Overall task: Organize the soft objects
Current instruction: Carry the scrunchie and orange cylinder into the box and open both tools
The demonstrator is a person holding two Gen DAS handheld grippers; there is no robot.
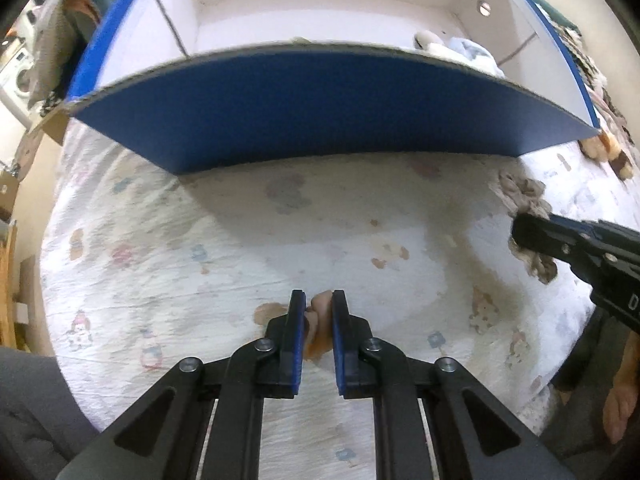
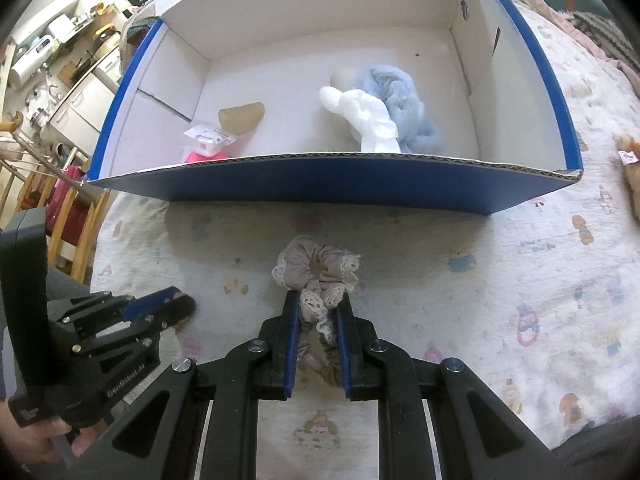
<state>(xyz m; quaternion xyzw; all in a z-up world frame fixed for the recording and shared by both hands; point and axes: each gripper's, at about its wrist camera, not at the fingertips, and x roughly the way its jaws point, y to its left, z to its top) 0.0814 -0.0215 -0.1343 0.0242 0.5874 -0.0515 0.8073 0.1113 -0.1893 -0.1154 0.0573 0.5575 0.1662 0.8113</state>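
We have the left gripper (image 1: 318,312) fingers clamped on a peach soft piece (image 1: 320,322), the right gripper (image 2: 319,312) on the lace scrunchie (image 2: 318,270), both above the bedspread (image 2: 480,300). Risk: thin pinches slip clearing the box (image 2: 320,184) wall.

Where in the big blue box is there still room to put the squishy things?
In the box, the white floor is bare in the middle, between the tan pad and the white cloth, and along the back wall. The right side is crowded by the blue fluffy bundle; the near left corner holds a pink thing.
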